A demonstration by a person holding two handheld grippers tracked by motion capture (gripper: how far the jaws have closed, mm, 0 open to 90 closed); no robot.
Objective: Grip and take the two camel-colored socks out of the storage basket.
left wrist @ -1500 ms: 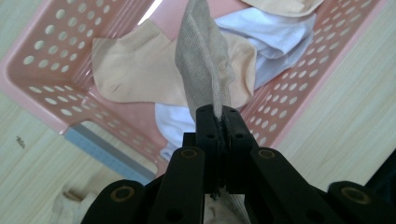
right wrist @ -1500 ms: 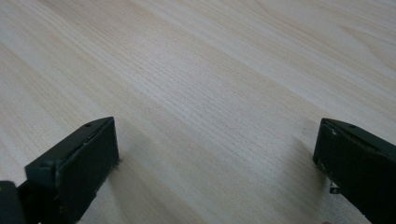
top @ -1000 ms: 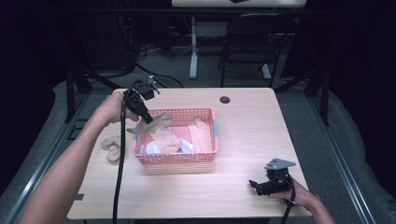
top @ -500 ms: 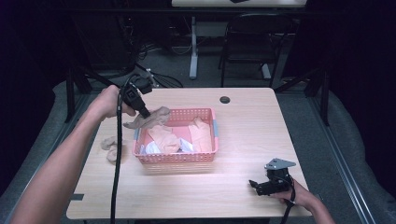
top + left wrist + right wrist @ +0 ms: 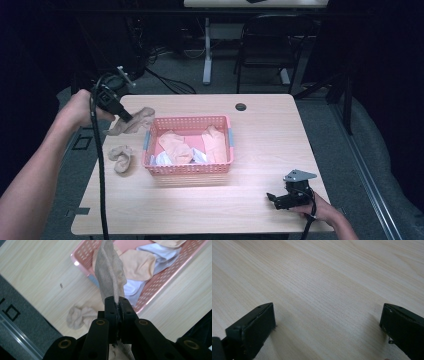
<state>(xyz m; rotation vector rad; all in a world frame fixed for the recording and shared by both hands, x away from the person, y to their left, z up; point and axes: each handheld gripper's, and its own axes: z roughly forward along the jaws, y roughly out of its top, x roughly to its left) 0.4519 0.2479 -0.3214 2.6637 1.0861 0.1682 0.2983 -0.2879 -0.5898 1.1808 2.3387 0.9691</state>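
Pale woodgrain table [image 5: 250, 200]: left gripper [image 5: 124, 117] clamps limp beige sock [image 5: 135, 120]; right gripper [image 5: 272, 196] gapes apart.

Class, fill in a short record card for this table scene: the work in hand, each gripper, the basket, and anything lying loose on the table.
work: lifting socks out of a basket
left gripper: shut on a beige sock, held above the table's left side
right gripper: open, low over bare table, near right corner
basket: pink, mid-table, holds peach and white socks
loose item: second beige sock on the table, left of the basket
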